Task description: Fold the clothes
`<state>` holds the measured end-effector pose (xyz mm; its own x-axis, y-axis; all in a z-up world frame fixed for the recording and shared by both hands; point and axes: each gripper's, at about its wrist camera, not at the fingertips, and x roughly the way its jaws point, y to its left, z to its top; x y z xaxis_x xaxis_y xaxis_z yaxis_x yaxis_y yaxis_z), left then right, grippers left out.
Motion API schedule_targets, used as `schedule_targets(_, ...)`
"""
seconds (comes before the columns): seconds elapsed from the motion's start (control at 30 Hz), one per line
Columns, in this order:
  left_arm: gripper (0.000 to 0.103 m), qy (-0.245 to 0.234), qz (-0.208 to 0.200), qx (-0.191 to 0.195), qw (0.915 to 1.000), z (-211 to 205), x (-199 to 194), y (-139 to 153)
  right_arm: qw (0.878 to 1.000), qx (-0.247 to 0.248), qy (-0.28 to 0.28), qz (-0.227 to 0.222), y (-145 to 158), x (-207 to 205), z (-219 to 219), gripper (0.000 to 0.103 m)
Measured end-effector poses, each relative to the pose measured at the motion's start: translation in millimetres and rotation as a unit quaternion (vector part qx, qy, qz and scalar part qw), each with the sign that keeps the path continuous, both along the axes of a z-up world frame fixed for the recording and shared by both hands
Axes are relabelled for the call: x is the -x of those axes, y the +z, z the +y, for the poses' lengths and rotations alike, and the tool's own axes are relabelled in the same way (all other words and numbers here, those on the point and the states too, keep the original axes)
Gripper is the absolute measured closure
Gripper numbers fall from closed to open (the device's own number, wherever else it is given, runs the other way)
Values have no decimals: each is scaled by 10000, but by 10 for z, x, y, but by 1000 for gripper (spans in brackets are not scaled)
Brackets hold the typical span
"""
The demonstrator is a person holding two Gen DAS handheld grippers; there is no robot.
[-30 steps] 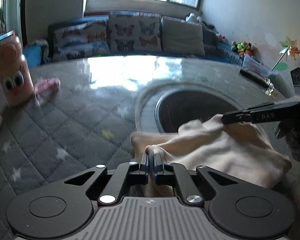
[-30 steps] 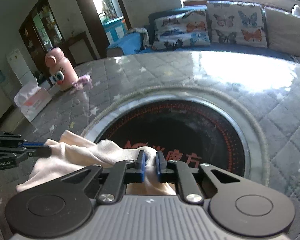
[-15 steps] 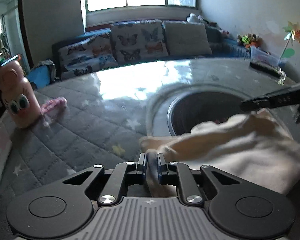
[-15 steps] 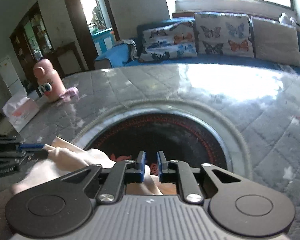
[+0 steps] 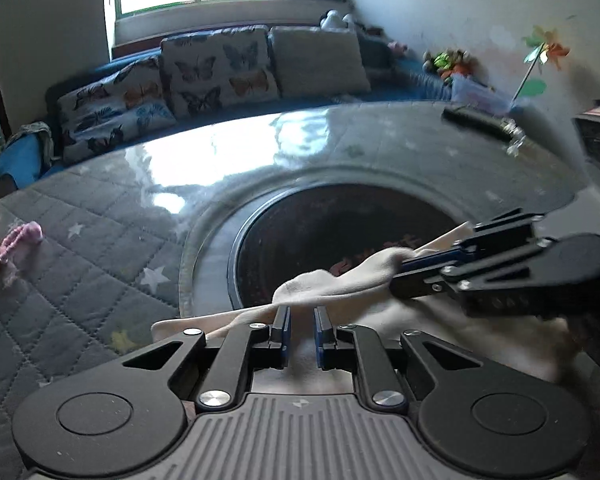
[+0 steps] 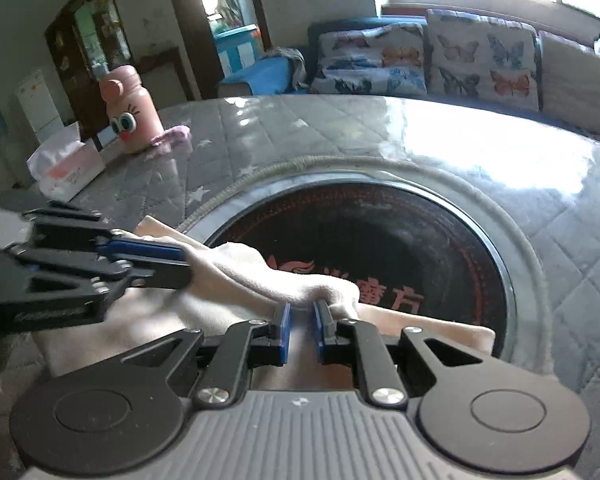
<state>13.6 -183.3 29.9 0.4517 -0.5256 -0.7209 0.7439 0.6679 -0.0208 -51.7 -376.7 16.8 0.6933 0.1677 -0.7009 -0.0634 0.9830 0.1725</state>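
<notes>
Cream-coloured soft fleece garment [image 5: 340, 284] lies bunched at the near edge of the grey quilted star-patterned table cover [image 5: 80, 280], partly over the rim of the round dark glass cooktop with red lettering [image 6: 380, 248] set in the table's middle. Your left gripper [image 5: 300, 318] has a raised fold of the cloth between its blue-padded fingers; the jaws have just been easing apart and now stand narrowly parted, the fold still pinched between them. Your right gripper [image 6: 303, 314] holds another ridge of the same garment, its jaws likewise almost together on the fabric. Seen from the left wrist, the right gripper reaches in from the right, its fingers clamped on the cloth's upper edge above the cooktop. Seen from the right wrist, the left gripper comes in from the left, gripping the garment just beside the cooktop's rim. Between the two tools the cloth runs in a short taut ridge, the rest sagging below them toward you. Farther off on the cover stand a pink cartoon-eyed bottle [image 6: 130, 116] and a white tissue box [image 6: 66, 164]; butterfly-print cushions [image 5: 216, 68] line the blue sofa behind.
</notes>
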Motion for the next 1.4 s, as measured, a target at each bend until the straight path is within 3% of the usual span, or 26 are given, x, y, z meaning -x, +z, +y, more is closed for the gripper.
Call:
schedule_targets(0.33, 88, 102, 32, -12, 9999, 5, -50, -81, 9999, -65, -39, -72, 41, 52, -63, 90)
schedule_targets(0.5, 88, 128, 9, 23, 9999, 9, -32, -90, 9999, 103, -13, -99, 161, 306, -86, 86)
schedule_targets(0.63, 88, 129, -17, 34, 9999, 2, -22, -94, 9992, 215, -336, 7, 81, 386, -241, 86)
schedule_targets(0.7, 88, 138, -15, 40, 9999, 0, -19, -99, 9987, 26, -501, 31, 38, 377, -349, 87)
schedule_targets(0.87, 87, 167, -20, 123, 9998, 35, -13, -108, 9983, 4, -557, -149, 161, 456, -366, 86)
schedule_targets(0.93, 83, 185, -18, 134, 9997, 34, -1, -103, 9986, 26, -503, -158, 187, 505, -354, 86)
schedule_targets(1.07, 65, 137, -121, 142, 9997, 51, 102, -45, 9986, 84, -505, -105, 208, 601, -364, 86)
schedule_targets(1.27, 66, 104, -352, 392, 9986, 266, 406, 143, 9994, 20, -199, -272, 350, 872, -174, 85)
schedule_targets(1.4, 76, 153, -410, 578, 9974, 486, 600, 206, 9995, 149, 115, -253, 314, 1024, 30, 86)
